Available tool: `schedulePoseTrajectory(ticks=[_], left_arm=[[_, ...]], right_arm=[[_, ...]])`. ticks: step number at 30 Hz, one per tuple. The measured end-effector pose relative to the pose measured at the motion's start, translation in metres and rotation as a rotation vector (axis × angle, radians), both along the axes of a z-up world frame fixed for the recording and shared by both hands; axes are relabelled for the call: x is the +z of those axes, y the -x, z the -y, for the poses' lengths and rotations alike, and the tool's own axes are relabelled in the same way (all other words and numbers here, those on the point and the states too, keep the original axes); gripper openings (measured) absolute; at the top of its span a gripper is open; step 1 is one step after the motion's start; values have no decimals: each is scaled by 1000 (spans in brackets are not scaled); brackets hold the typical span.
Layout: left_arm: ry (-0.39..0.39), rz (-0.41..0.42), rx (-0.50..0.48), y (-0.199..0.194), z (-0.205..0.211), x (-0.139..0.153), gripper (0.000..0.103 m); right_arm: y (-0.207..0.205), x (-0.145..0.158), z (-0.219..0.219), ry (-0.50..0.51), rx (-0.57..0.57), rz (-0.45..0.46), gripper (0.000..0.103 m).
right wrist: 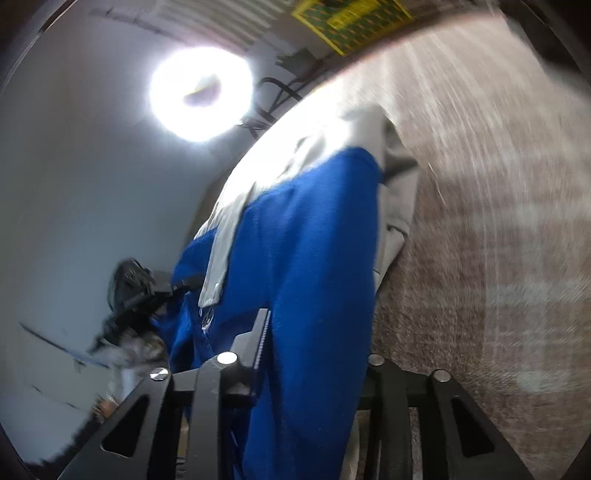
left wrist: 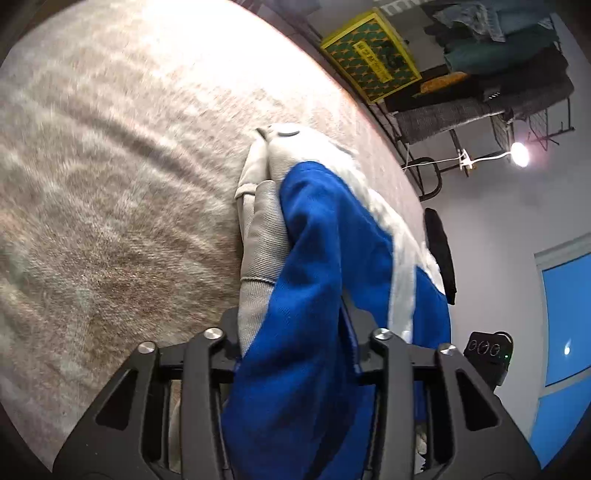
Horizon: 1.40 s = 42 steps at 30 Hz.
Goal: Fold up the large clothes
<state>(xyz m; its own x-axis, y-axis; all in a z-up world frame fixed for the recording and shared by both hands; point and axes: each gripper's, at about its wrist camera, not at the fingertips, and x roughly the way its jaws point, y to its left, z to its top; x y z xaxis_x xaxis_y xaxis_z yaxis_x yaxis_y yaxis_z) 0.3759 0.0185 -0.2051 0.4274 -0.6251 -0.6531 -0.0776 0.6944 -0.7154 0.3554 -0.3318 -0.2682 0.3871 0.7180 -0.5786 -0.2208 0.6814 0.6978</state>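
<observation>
— Beige carpet (left wrist: 110, 184) fills the left; what blocks the centre?
— Blue-and-grey garment (left wrist: 314, 258), clenched by left gripper (left wrist: 291, 354) and right gripper (right wrist: 314, 354). Upper right, a rack (left wrist: 498, 74) holds piled clothes (left wrist: 491, 33).

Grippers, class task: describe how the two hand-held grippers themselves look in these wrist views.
Both the left gripper and right gripper are matte black, with angular linkage arms bearing cut-out slots and round silver pivot bolts. The right gripper's finger shows a ridged edge.
</observation>
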Motion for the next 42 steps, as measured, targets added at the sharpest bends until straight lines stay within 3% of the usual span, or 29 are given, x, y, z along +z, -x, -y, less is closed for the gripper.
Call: schedulePoseTrajectory(ticks=[7, 15, 29, 42], left_arm=[[-24, 64, -51, 14, 26, 36, 32], [-12, 95, -144, 10, 88, 51, 31], [70, 119, -282, -47, 227, 64, 30], [81, 226, -388, -97, 367, 94, 30]], right_arm=[[18, 37, -1, 76, 29, 89, 21], [34, 59, 40, 122, -2, 114, 20], [58, 93, 168, 226, -114, 145, 20], [35, 131, 285, 294, -233, 209, 19]])
